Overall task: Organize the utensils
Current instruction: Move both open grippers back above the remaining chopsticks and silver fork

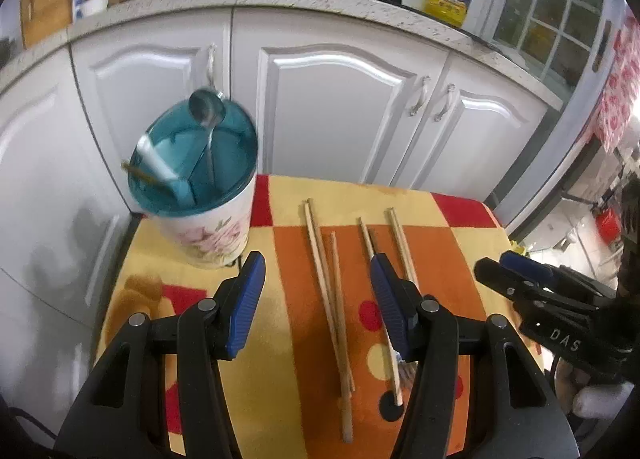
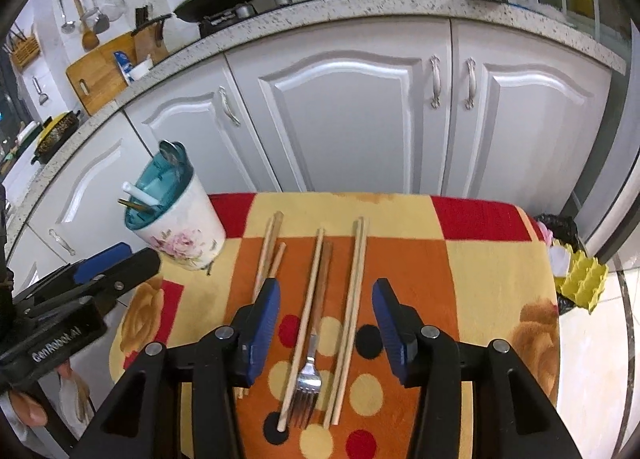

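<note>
Steel fork (image 2: 309,375) shows fully only between right-wrist jaws.

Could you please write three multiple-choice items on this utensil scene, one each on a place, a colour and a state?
1. Where does the fork lie?
A. in the holder
B. on the patterned cloth among the chopsticks
C. on the counter

2. What colour is the insert of the utensil holder?
A. teal
B. red
C. black

3. How is the right tool set?
A. shut on the fork
B. shut on a chopstick
C. open, holding nothing

Answers: 1 B, its tines rest on the cloth between chopsticks. 2 A, the divided top is teal above a white flowered wall. 3 C, the blue pads stand apart over the utensils.
</note>
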### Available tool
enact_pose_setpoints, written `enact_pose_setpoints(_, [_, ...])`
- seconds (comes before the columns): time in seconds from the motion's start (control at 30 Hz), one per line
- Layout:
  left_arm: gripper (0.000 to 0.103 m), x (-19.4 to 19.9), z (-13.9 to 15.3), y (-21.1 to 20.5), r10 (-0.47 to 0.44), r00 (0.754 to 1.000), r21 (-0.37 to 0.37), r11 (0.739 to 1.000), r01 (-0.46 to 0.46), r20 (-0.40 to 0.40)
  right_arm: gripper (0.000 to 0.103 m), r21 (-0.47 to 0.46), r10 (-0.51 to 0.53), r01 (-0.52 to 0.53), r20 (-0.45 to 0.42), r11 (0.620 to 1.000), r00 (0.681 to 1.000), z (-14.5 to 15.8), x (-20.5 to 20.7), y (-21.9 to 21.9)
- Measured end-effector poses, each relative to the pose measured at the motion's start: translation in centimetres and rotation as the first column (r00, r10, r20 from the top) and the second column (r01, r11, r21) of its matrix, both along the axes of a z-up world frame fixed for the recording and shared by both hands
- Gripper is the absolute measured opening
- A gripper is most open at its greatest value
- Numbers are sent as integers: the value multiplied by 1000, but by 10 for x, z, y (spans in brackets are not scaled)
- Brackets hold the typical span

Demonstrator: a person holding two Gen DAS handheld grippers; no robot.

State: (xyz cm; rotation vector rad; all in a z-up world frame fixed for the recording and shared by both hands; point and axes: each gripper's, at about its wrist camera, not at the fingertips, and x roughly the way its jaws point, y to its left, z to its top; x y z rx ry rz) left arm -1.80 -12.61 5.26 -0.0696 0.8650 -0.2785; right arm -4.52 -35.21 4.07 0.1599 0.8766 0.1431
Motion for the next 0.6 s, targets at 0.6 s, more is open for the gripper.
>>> enact_pose_setpoints(0.6, [43,22,-69,-15,-83,979,-56,996,74,-186,47,50,-1,9,-153,999,988,-64,23,-20])
